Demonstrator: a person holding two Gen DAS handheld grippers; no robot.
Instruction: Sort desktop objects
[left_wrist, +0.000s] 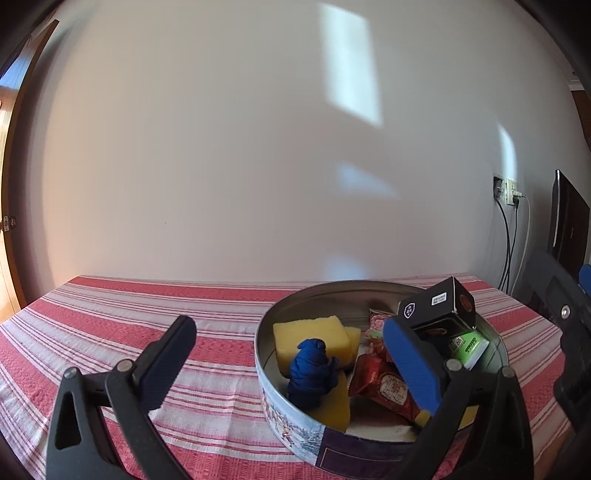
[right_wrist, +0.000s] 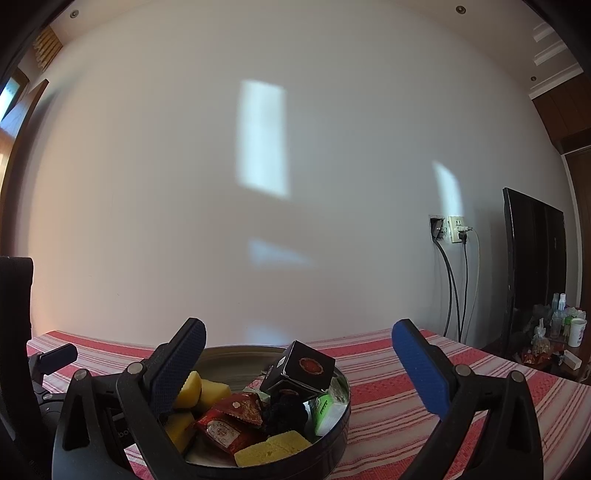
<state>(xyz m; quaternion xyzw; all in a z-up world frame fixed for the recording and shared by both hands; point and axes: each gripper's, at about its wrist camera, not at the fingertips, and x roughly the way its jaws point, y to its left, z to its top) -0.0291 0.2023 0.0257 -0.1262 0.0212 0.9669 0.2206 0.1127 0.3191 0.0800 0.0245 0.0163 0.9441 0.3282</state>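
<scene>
A round metal tin (left_wrist: 295, 432) stands on the red-and-white striped tablecloth (left_wrist: 147, 302). It holds yellow sponges (left_wrist: 314, 338), a crumpled blue glove (left_wrist: 312, 373), red snack packets (left_wrist: 384, 384), a black box (left_wrist: 439, 302) and a green-white carton (left_wrist: 467, 345). My left gripper (left_wrist: 291, 350) is open and empty, straddling the tin's left rim. My right gripper (right_wrist: 299, 358) is open and empty above the tin (right_wrist: 340, 417), with the black box (right_wrist: 299, 369) between its fingers' line of sight.
A plain wall rises behind the table. Wall sockets with hanging cables (right_wrist: 454, 258) and a dark screen (right_wrist: 535, 266) stand at the right. Bottles and cups (right_wrist: 565, 325) sit on a side surface far right. The left gripper's body (right_wrist: 44, 362) shows at the left.
</scene>
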